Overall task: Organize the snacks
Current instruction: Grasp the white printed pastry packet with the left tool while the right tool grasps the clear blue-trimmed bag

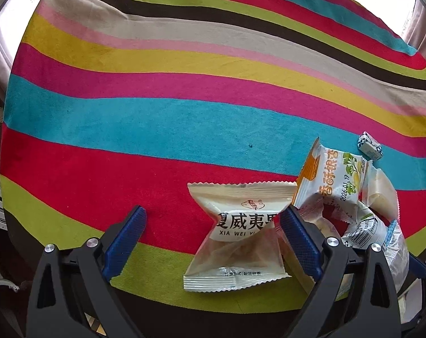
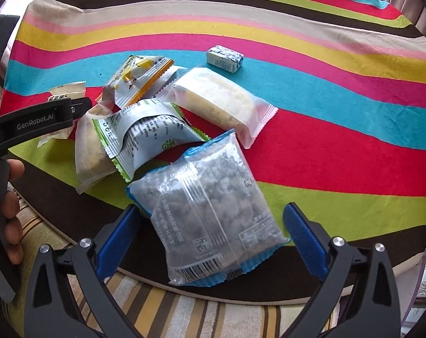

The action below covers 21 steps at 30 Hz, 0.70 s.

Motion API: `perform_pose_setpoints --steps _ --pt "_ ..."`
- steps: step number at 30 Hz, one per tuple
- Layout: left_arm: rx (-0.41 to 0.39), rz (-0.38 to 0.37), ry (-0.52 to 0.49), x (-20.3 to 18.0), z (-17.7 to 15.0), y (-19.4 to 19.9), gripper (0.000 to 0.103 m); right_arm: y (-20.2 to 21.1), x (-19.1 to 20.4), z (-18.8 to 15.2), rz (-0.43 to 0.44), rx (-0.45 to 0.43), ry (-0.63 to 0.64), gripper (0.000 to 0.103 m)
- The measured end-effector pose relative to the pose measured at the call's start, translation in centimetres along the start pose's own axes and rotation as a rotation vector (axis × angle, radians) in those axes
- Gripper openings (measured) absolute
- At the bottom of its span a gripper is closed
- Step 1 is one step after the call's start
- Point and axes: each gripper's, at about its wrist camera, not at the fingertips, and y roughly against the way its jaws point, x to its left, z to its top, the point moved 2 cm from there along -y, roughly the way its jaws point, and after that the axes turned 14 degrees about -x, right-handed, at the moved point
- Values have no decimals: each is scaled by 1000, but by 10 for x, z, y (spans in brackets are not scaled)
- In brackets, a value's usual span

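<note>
both tongs released. our left gripper [image 1: 213, 239] straddles the macadamia packet [image 1: 235, 239] on the striped cloth [image 1: 156, 129]; our right gripper [image 2: 213, 242] brackets the blue-edged snack bag [image 2: 213, 219] overhanging the table edge. we'd centre the pads before squeezing, and pinch mid-body, not the seals.

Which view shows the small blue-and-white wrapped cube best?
The right wrist view: the small blue-and-white wrapped cube lies whole and unobstructed on the striped tablecloth, beyond the snack packets. The left wrist view shows it small and distorted near the right edge.
</note>
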Motion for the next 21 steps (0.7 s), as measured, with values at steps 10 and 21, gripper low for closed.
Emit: perform_pose_setpoints --steps 10,21 --pt "-3 51 8 -7 -3 1 92 -1 3 -3 -4 -30 -6 102" --pt "-39 33 -30 -13 -15 20 70 4 8 -9 -8 -62 -8 101"
